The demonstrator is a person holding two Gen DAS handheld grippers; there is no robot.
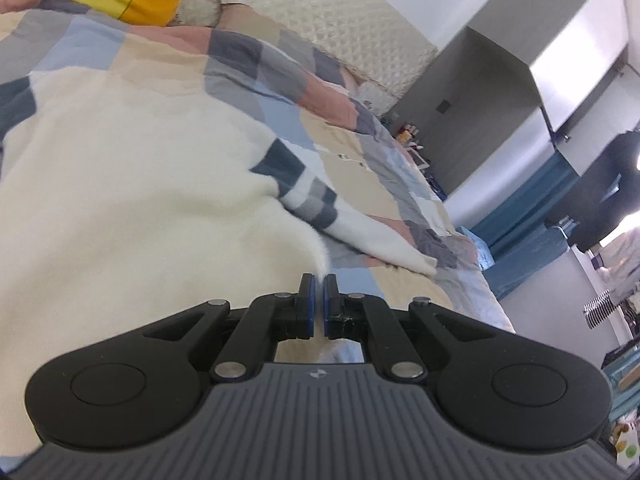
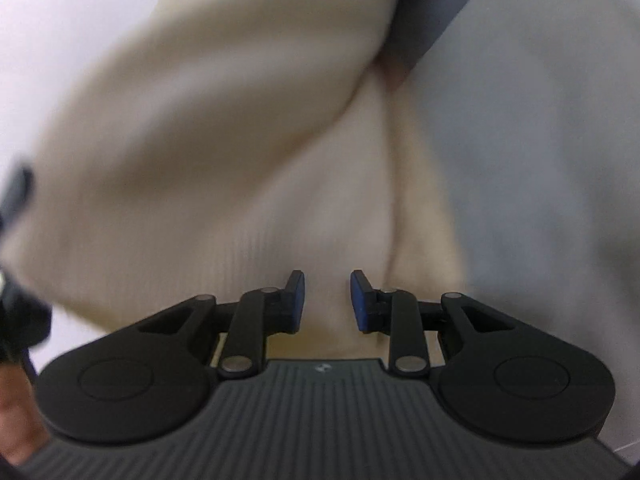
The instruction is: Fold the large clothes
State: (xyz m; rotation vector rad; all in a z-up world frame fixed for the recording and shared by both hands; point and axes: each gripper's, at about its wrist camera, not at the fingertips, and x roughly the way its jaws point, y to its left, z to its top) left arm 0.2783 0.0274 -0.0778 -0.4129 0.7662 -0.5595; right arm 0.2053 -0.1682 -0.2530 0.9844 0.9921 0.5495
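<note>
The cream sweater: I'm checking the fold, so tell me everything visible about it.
The cream sweater is soft, fuzzy knit, spread on the patchwork bedspread; a sleeve banded in navy and grey lies out to one side. The shut left gripper pinches a tip of its edge. In the blurred right view, ribbed cream fabric fills the frame.

Black hand-held gripper (image 1: pixel 319 280) — blue pads, ribbed grey body.

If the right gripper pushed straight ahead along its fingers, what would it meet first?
Most likely the cream ribbed knit garment, which fills the view just beyond the right gripper. Its jaws stand apart with nothing visibly pinched. Blur leaves the gap unclear.
</note>
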